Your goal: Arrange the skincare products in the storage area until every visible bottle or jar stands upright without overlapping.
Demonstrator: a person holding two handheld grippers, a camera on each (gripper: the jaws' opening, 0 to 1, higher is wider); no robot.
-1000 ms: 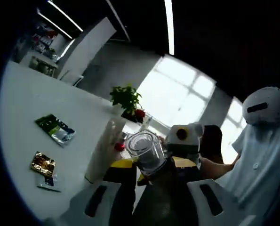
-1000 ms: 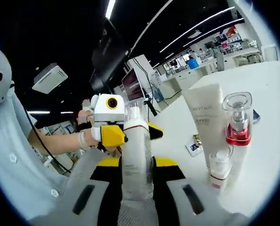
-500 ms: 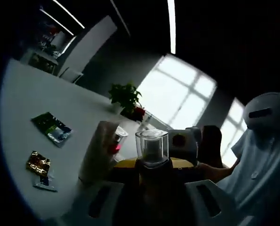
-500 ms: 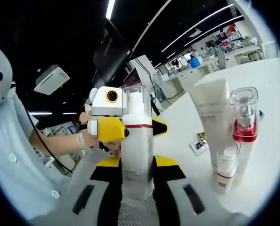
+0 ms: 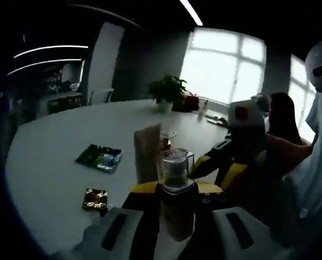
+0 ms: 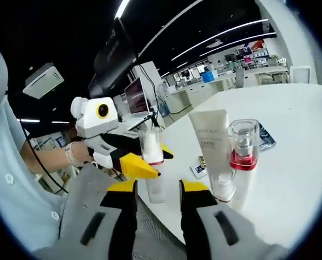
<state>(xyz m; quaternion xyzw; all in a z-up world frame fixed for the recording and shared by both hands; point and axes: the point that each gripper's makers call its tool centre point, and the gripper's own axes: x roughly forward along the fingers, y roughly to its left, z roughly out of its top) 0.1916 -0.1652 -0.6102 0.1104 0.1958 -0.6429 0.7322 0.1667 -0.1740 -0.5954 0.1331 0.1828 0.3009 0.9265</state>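
A white bottle with a clear cap (image 6: 151,162) stands upright over the table, and my left gripper (image 6: 151,160) is shut on it from the left. In the left gripper view the same bottle (image 5: 176,172) rises between my left gripper's (image 5: 176,190) yellow-tipped jaws. My right gripper (image 6: 158,189) is open, a little short of the bottle, with nothing between its jaws; it enters the left gripper view (image 5: 217,165) from the right. A white tube (image 6: 210,140), a clear-capped bottle of red liquid (image 6: 242,157) and a small white bottle (image 6: 223,187) stand upright close together.
The white table (image 6: 290,162) carries flat sachets: a green one (image 5: 98,157), a gold one (image 5: 94,198) and two beside the tube (image 6: 198,169). A potted plant (image 5: 169,89) stands at the far edge. A person in a light shirt (image 6: 14,206) holds the grippers.
My right gripper has let go of the white bottle and drawn back from it. My left gripper keeps hold of the bottle. Both views have shifted with the hands.
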